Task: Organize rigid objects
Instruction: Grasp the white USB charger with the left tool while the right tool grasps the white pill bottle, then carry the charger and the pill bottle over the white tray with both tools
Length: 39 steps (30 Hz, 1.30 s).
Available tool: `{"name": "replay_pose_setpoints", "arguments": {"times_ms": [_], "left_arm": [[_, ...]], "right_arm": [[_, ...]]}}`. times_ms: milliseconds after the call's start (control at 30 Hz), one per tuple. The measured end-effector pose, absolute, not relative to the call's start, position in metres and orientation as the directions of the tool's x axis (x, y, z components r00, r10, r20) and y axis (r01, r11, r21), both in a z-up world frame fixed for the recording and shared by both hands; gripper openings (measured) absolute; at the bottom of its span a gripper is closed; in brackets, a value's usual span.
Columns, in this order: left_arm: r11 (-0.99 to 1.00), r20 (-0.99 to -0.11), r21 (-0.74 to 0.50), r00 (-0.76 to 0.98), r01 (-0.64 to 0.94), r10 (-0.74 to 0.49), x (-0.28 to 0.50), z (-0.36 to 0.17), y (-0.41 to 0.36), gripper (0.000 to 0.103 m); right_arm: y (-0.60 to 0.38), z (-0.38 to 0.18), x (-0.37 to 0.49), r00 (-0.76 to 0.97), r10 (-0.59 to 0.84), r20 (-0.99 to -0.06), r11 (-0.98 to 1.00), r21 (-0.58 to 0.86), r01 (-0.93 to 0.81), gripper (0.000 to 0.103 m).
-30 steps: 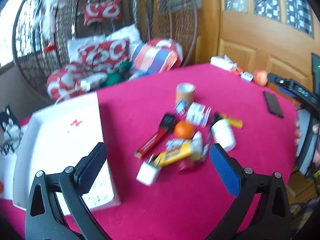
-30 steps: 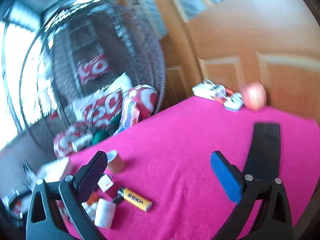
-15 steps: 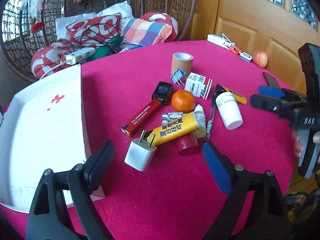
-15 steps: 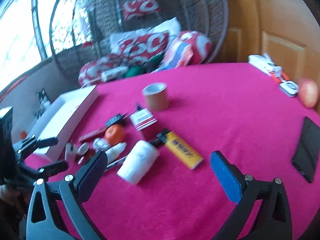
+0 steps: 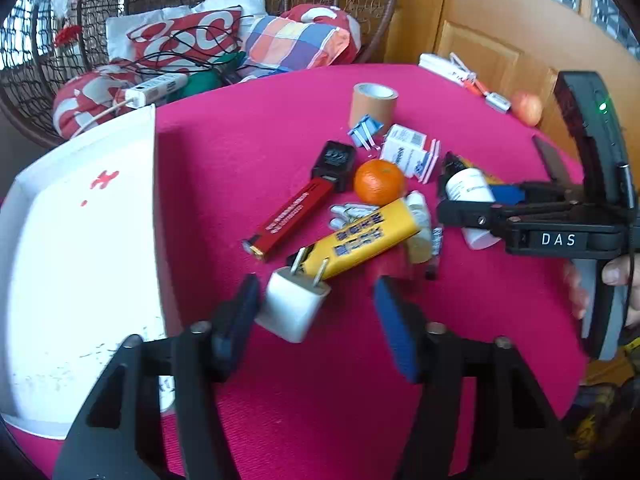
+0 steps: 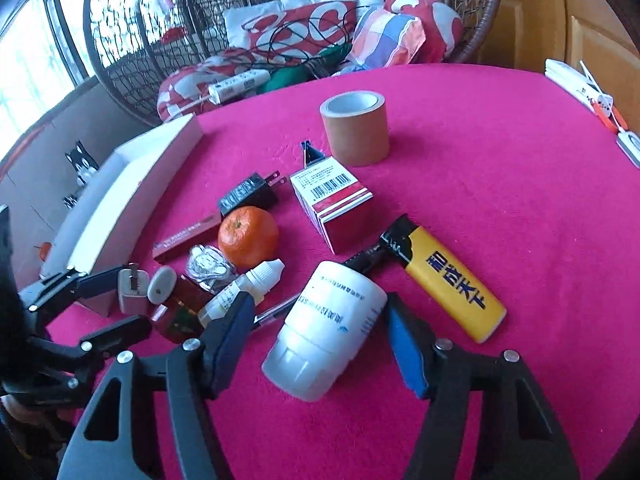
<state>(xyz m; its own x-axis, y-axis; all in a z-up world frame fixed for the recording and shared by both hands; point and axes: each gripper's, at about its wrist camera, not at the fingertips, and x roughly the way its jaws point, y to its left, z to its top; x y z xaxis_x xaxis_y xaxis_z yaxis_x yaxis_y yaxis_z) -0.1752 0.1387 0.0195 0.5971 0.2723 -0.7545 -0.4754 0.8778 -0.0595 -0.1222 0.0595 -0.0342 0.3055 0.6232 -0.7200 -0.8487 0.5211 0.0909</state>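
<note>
A pile of small objects lies on the pink tablecloth. My left gripper (image 5: pixel 316 316) is open, its fingers on either side of a white plug adapter (image 5: pixel 294 306), the left pad touching it. My right gripper (image 6: pixel 320 320) is open around a white pill bottle (image 6: pixel 326 328) lying on its side. The right gripper also shows in the left wrist view (image 5: pixel 484 204), and the left gripper in the right wrist view (image 6: pixel 108 304). Around them lie an orange (image 5: pixel 379 182), a yellow tube (image 5: pixel 360 238), a red stick (image 5: pixel 290 218), a black charger (image 5: pixel 334 164), a yellow lighter (image 6: pixel 448 280), a dropper bottle (image 6: pixel 244 292) and a red-white box (image 6: pixel 332 204).
A white tray (image 5: pixel 80 248) stands at the left on the table. A brown tape roll (image 6: pixel 355 128) stands at the back. A phone (image 5: pixel 554 160), an apple (image 5: pixel 528 108) and white items (image 5: pixel 448 68) lie at the far right. A wicker chair with cushions (image 5: pixel 224 36) is behind the table.
Both grippers have moved down and in toward the pile. The left one now straddles the white plug adapter, the right one the white pill bottle. Both jaws have narrowed.
</note>
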Motion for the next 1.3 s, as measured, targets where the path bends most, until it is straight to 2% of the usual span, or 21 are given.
{"name": "replay_pose_setpoints", "arguments": {"times_ms": [133, 300, 367, 400, 600, 767, 1100, 1300], "left_arm": [[0.880, -0.758, -0.071, 0.599, -0.470, 0.259, -0.179, 0.019, 0.139, 0.050], [0.880, -0.768, -0.019, 0.570, -0.474, 0.291, -0.173, 0.014, 0.135, 0.046], [0.875, -0.769, 0.009, 0.556, -0.484, 0.316, -0.172, 0.013, 0.134, 0.041], [0.869, -0.767, 0.024, 0.549, -0.495, 0.334, -0.172, 0.012, 0.135, 0.033], [0.854, -0.738, -0.025, 0.586, -0.520, 0.335, -0.183, 0.021, 0.137, 0.029], [0.840, -0.673, -0.039, 0.636, -0.540, 0.378, -0.196, 0.047, 0.128, 0.029], [0.777, -0.427, -0.051, 0.717, -0.628, 0.551, -0.257, 0.134, 0.115, 0.029], [0.752, -0.367, -0.070, 0.718, -0.655, 0.591, -0.284, 0.154, 0.117, 0.029]], "right_arm": [[0.059, -0.036, -0.122, 0.329, 0.614, -0.718, 0.529, 0.063, -0.847, 0.052], [0.057, -0.037, -0.120, 0.324, 0.618, -0.716, 0.521, 0.065, -0.851, 0.049], [0.056, -0.037, -0.121, 0.325, 0.621, -0.714, 0.522, 0.067, -0.851, 0.047], [0.055, -0.038, -0.120, 0.323, 0.621, -0.714, 0.522, 0.069, -0.850, 0.037], [0.042, -0.028, -0.119, 0.318, 0.662, -0.678, 0.525, 0.117, -0.843, 0.037], [0.023, 0.003, -0.132, 0.371, 0.725, -0.581, 0.515, 0.100, -0.851, 0.037], [-0.017, 0.080, -0.156, 0.469, 0.830, -0.303, 0.514, 0.089, -0.853, 0.037], [-0.029, 0.108, -0.162, 0.477, 0.852, -0.214, 0.504, 0.097, -0.858, 0.037]]}}
